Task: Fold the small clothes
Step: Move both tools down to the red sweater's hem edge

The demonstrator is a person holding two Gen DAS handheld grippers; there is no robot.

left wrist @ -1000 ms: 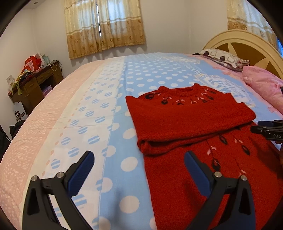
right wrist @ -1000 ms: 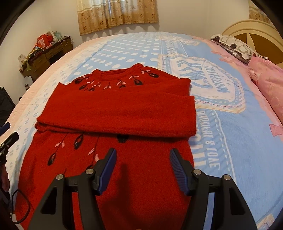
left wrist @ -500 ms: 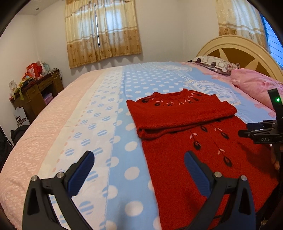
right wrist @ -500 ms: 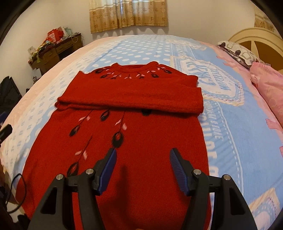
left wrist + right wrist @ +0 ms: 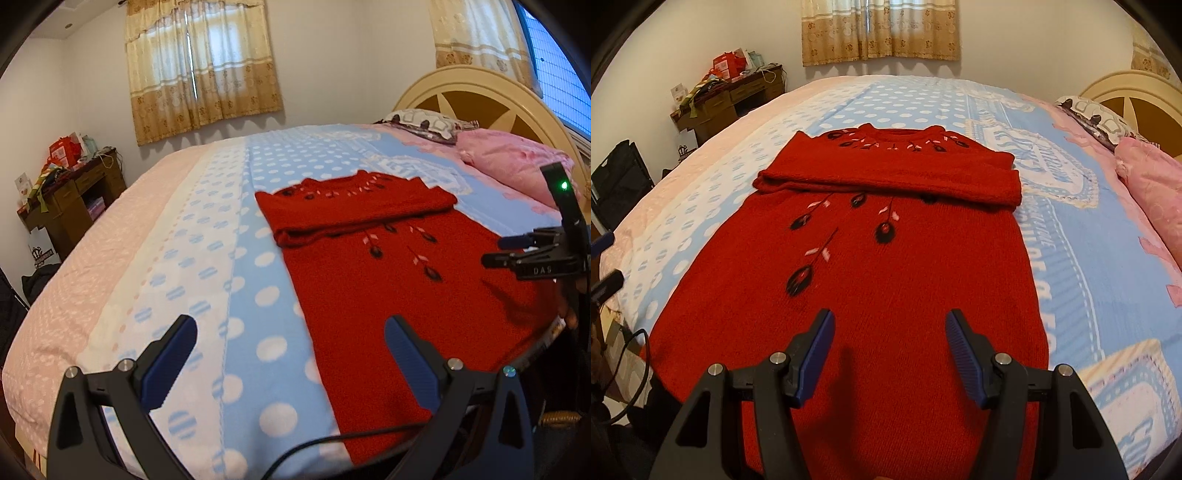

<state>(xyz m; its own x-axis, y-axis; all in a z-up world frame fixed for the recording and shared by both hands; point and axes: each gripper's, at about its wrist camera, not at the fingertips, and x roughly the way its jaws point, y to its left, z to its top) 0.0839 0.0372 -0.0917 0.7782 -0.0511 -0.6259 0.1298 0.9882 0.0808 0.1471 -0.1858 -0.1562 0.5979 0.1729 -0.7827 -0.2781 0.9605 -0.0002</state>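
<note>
A red knit sweater [image 5: 886, 280] with dark flower embroidery lies flat on the bed, collar at the far end, both sleeves folded across the chest in a band [image 5: 886, 177]. It also shows in the left wrist view [image 5: 399, 280]. My right gripper [image 5: 889, 352] is open and empty above the sweater's hem end. My left gripper [image 5: 290, 360] is open and empty above the blue dotted bedspread, at the sweater's left edge near the hem. The right gripper also shows at the right of the left wrist view [image 5: 517, 251].
The bedspread [image 5: 207, 258] is blue, white and pink with dots. Pink pillows [image 5: 517, 166] and a cream headboard [image 5: 469, 96] are at the right. A cluttered wooden desk [image 5: 74, 199] stands by the far left wall. A black cable [image 5: 332, 443] hangs at the near edge.
Both grippers have pulled back toward the hem end of the sweater and risen. More of the sweater's lower body is in view. Both stay open.
</note>
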